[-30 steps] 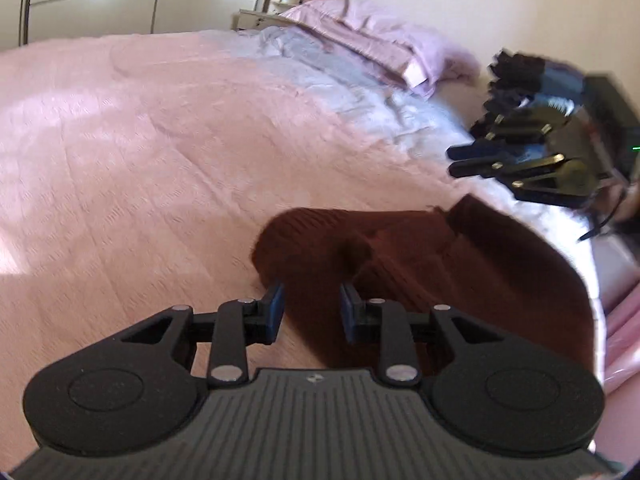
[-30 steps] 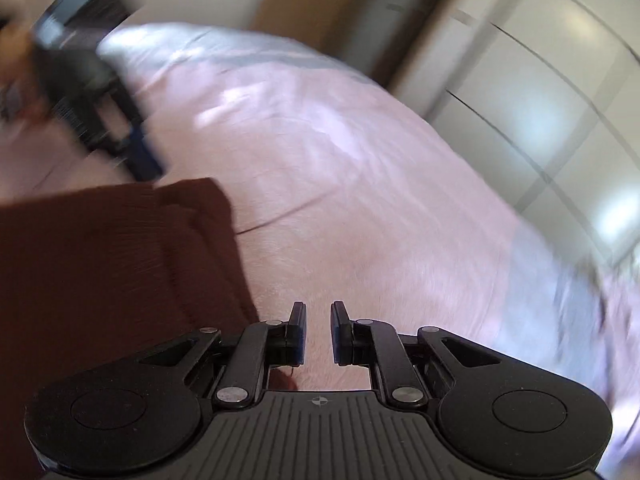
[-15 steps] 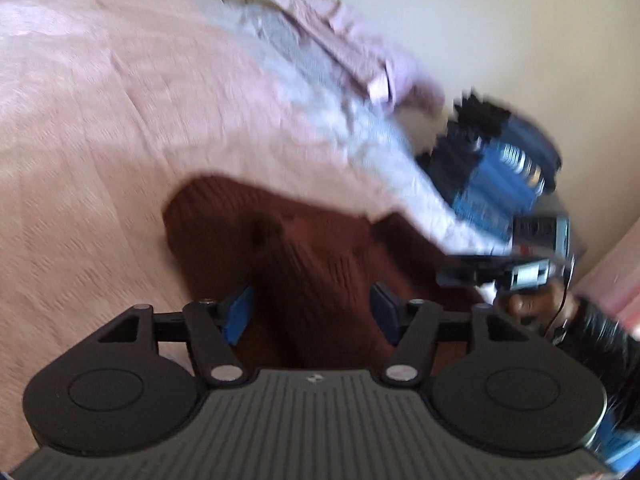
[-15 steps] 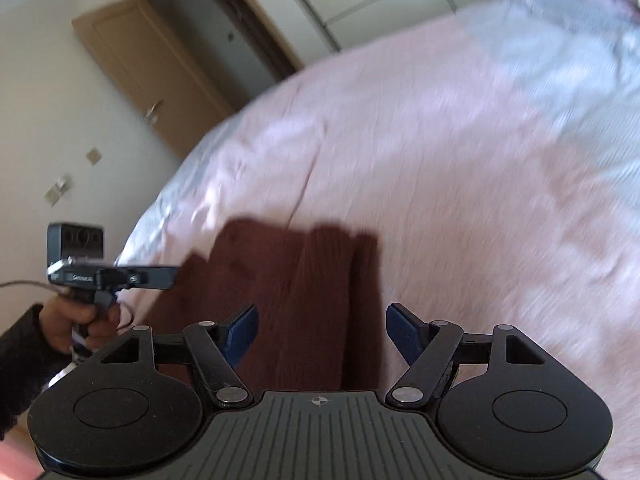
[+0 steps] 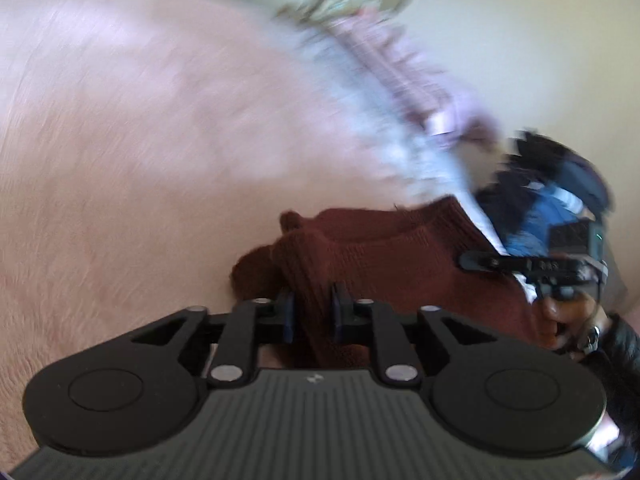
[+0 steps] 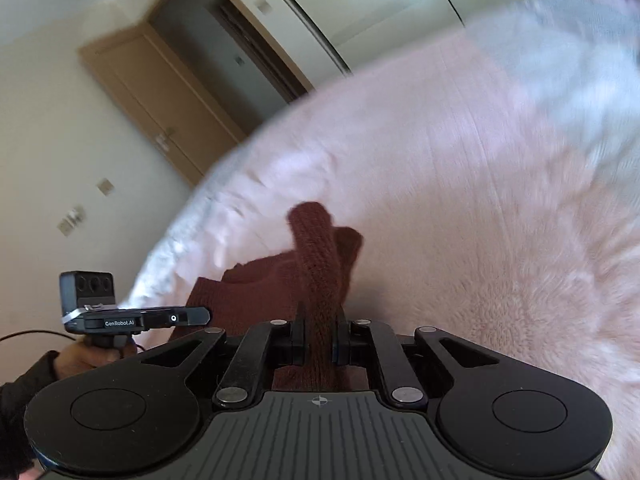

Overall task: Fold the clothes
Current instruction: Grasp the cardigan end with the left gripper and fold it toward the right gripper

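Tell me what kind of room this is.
Most likely a bedroom: a wide bed under a pink bedspread, a wooden door, and blurred pillows. Both grippers clamp a brown knit sweater.

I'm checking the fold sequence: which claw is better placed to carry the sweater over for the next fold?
Probably neither alone. The left claw and right claw are each shut on a bunched edge of the maroon sweater, so both look equally set to swing it together across the pink bedspread.

Dark maroon ribbed-knit sweater on a pale pink fuzzy bedspread
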Motion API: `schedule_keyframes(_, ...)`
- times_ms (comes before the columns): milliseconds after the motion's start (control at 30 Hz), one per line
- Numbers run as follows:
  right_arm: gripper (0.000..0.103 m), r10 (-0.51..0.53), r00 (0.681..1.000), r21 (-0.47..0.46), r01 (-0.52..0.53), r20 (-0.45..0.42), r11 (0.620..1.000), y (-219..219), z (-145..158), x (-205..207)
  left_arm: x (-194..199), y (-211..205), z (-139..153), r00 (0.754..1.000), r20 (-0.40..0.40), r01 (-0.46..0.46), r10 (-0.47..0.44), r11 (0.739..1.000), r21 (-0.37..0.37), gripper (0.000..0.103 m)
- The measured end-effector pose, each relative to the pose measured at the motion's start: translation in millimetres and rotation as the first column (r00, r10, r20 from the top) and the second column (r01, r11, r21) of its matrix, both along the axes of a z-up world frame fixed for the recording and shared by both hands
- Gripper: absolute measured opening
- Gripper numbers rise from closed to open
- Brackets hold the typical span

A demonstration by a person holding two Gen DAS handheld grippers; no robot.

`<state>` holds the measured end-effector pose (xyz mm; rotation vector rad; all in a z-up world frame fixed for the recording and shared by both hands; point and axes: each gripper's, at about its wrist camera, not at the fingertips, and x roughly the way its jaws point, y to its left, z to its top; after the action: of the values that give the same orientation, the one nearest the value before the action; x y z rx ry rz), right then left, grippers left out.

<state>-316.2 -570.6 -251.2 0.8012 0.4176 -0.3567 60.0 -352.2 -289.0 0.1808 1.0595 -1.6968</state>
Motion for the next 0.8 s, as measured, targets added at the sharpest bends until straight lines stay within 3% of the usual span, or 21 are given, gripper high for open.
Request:
schedule_keyframes(67,0.013,-0.02,0.998,0.006,0.02,-0.052,1.0,-7.7,-9.6,3.0,2.2,4.7,4.2,1.0,0.005,-0.008,0.008,1.0,-0.021,0.024)
schedule_keyframes(133,0.042,-0.069,0.997,-0.05,0.067,-0.041,0.996,0.7,-4.1,-9.0,4.8,14.6,14.3,0.999,0.034,-0.031,0.033,0.999,-0.041,0.029)
schedule_keyframes(200,0.055,-0.125,0.991,-0.105,0.119,-0.051,0.987,12.5,7.8,-24.2,7.6,27.8,26.2,0.997,0.055,-0.056,0.06,0.997,-0.06,0.03)
schedule_keyframes(333,0.055,-0.136,0.989,-0.257,0.116,-0.06,0.96,67.4,41.2,-52.7,-4.1,69.9,55.7,0.992,0.113,-0.036,0.051,0.99,-0.136,0.03)
schedule_keyframes(467,0.055,-0.004,1.0,-0.316,0.01,0.02,0.949,142.8,53.0,-59.4,-55.3,106.4,68.0,0.978,0.177,0.145,-0.113,0.973,-0.178,0.031)
schedule_keyframes(533,0.055,0.049,0.999,-0.312,-0.044,0.007,0.949,171.2,39.4,-49.5,-82.0,115.1,53.9,0.954,0.237,0.216,-0.185,0.97,-0.115,0.031)
schedule_keyframes(633,0.054,0.069,0.994,-0.281,-0.089,-0.079,0.956,185.0,1.4,-43.1,-95.0,121.8,27.0,0.94,0.279,0.219,-0.197,0.975,-0.048,0.035)
schedule_keyframes(733,0.054,-0.037,0.999,-0.117,0.039,0.022,0.992,165.5,-23.6,-76.7,-90.3,125.7,20.7,0.952,0.25,0.192,-0.174,0.98,-0.052,0.035)
schedule_keyframes(800,0.054,-0.12,0.992,-0.144,0.113,-0.039,0.983,167.2,-16.1,-95.7,-88.7,127.9,24.1,0.951,0.261,0.186,-0.165,0.981,-0.056,0.036)
